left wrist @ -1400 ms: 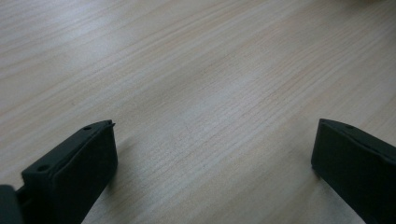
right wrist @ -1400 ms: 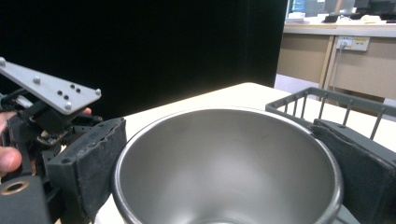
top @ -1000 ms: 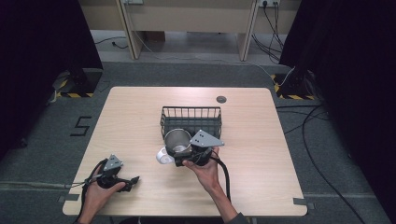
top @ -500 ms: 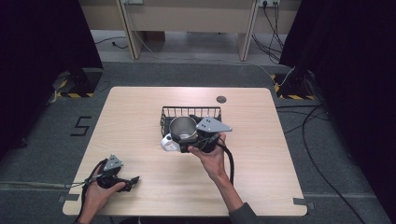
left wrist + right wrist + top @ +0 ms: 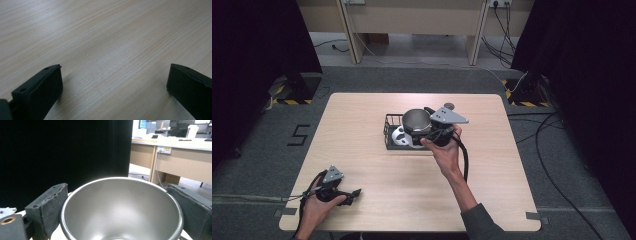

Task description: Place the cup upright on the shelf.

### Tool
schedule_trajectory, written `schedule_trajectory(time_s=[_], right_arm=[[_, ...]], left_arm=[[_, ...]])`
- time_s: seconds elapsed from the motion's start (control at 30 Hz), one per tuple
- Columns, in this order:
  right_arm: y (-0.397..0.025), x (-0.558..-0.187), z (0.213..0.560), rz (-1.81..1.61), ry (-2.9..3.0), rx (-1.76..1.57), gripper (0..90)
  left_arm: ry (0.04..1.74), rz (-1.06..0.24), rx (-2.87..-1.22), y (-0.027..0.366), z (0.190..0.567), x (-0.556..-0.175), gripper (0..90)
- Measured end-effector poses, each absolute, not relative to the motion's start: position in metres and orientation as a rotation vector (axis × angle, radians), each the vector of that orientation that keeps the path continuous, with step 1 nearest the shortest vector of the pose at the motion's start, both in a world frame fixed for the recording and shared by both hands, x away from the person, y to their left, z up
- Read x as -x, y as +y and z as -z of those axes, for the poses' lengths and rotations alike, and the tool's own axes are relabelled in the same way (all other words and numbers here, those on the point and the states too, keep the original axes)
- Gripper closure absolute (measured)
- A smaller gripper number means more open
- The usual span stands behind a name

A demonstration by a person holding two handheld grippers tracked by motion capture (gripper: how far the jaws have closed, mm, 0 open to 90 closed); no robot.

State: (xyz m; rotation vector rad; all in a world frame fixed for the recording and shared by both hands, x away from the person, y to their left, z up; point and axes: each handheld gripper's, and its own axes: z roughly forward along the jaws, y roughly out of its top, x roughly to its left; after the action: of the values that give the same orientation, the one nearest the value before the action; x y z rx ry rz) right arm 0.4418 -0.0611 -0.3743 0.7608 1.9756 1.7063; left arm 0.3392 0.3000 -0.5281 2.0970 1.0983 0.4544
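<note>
**Cup carried from bare table to above the wire basket**

Since a second ago the right gripper (image 5: pixel 424 131) has travelled away from the person, taking the steel cup (image 5: pixel 414 120) from the open table in front of the basket to a spot over the black wire basket (image 5: pixel 388 131); the left gripper (image 5: pixel 343 192) has not shifted from the near-left part of the table (image 5: pixel 492 190).

In the right gripper view the two black pads sit one on each side of the cup (image 5: pixel 122 207), pressed against its outer wall just below the rim, so this gripper is clamped on the cup. The mouth of the cup faces up and toward the camera, showing an empty brushed interior. From the high view the cup hangs over the basket's middle, tilted a little, with a white object (image 5: pixel 400 137) lying beside it on the basket's left side; whether the cup's base touches the basket floor or the white object cannot be told.

The left gripper's jaws stand wide apart over bare wood in the left gripper view (image 5: pixel 113 75), holding nothing, well apart from the basket.

The relation that matters next seems to be vertical: the cup's axis runs roughly up and down, directly above the basket's free space, so a straight lowering by the right hand would likely seat it, provided it clears the white object.
</note>
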Motion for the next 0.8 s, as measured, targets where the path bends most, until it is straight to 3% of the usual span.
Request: schedule_trajectory(time_s=[0.8], right_arm=[[-0.07, -0.486, 0.373, -1.642, 1.921, -0.874, 6.5]], left_arm=[[1.099, -0.453, -2.098, 0.3, 0.528, -0.339, 0.0]])
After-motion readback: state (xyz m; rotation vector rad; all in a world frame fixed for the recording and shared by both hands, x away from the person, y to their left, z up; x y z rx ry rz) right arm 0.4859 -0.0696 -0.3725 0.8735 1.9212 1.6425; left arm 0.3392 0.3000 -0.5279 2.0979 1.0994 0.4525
